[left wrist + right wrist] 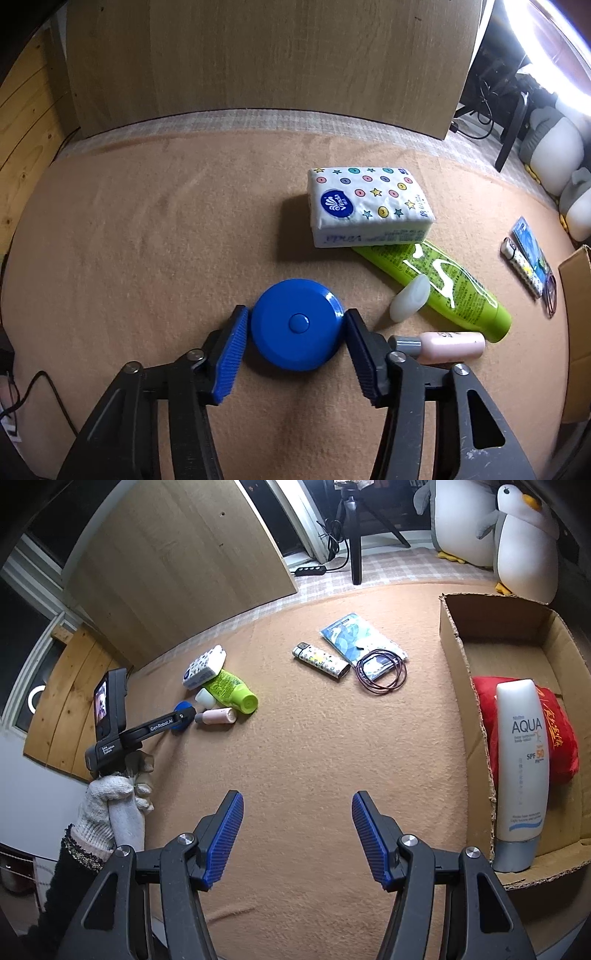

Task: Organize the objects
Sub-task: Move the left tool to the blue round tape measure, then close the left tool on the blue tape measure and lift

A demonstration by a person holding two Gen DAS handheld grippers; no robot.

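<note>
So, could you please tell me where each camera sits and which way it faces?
Left wrist: on the left gripper, angled down at the blue tape measure between its jaws, tissue pack beyond.
Right wrist: on the right gripper, angled down at bare blanket, cardboard box at right; a gloved hand shows.
Shared: tape measure, tissue pack, green tube, lighter.

Two plush penguins [517, 542] beside a tripod [354, 528] — power strip [309, 569] nearby
</note>
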